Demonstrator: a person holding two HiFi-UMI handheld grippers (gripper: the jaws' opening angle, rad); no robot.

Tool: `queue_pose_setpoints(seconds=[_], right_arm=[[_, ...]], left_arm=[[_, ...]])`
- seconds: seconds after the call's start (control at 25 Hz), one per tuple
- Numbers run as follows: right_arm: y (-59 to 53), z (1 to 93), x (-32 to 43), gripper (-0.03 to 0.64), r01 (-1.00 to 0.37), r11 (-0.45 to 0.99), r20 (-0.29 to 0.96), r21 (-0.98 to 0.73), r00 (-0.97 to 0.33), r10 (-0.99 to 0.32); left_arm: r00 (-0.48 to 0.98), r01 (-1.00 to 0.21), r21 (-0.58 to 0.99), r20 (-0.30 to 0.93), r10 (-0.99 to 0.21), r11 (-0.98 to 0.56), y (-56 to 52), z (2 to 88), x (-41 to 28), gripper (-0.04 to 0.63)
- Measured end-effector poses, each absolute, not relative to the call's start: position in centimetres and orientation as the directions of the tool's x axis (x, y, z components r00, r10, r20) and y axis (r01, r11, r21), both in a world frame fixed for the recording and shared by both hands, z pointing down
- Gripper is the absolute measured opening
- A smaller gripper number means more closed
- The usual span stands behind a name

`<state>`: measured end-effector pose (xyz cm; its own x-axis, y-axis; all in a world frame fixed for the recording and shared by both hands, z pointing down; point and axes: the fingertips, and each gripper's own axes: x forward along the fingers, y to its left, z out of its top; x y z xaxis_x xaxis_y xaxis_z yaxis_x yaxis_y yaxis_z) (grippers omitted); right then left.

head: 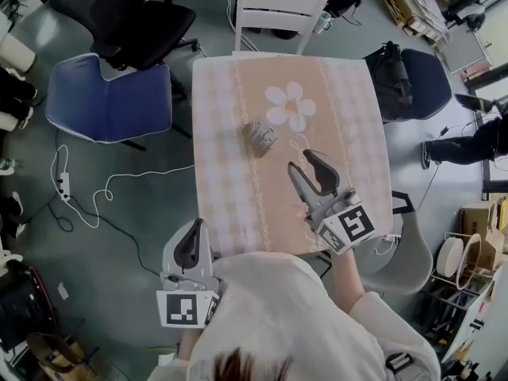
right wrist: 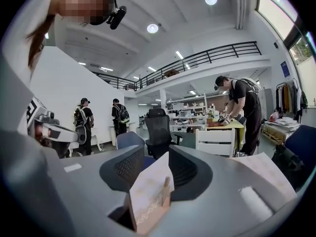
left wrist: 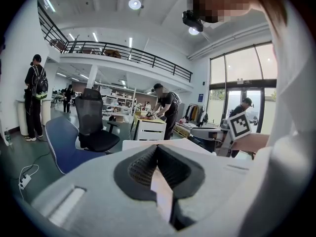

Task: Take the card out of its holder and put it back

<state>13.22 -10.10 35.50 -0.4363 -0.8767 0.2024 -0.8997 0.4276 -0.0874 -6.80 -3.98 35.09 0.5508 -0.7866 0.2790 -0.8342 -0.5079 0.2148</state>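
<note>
A small grey card holder (head: 259,136) stands near the middle of the table (head: 222,213), which has a peach checked cloth with a white flower print (head: 290,106). I cannot make out the card apart from the holder. My right gripper (head: 310,167) hovers over the table to the near right of the holder, well clear of it. It is open and nothing is between its fingers (right wrist: 129,169); only tablecloth shows through the gap. My left gripper (head: 189,236) hangs beside the table's near left corner, its jaws a little apart and empty.
A white chair (head: 278,10) stands at the table's far end. A blue chair (head: 111,101) and a black office chair (head: 127,14) are to the left, and a dark chair with a bag (head: 413,82) to the right. Cables (head: 103,197) lie on the floor at left. People stand further back (left wrist: 34,98).
</note>
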Motion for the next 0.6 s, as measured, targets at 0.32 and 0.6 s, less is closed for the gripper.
queue_pose_setpoints(seconds=[0.32, 0.6], right_arm=[[-15.1, 41.6, 14.2, 0.184, -0.888, 0.432, 0.287, -0.157, -0.46, -0.84], [-18.6, 47.4, 14.0, 0.184, -0.885, 0.412, 0.384, -0.216, -0.465, -0.798]], left_arm=[[0.545, -0.838, 0.214, 0.297, -0.784, -0.501, -4.1, 35.2, -6.3, 0.0], [0.532, -0.847, 0.215, 0.317, -0.786, -0.487, -4.9, 35.8, -6.4, 0.0]])
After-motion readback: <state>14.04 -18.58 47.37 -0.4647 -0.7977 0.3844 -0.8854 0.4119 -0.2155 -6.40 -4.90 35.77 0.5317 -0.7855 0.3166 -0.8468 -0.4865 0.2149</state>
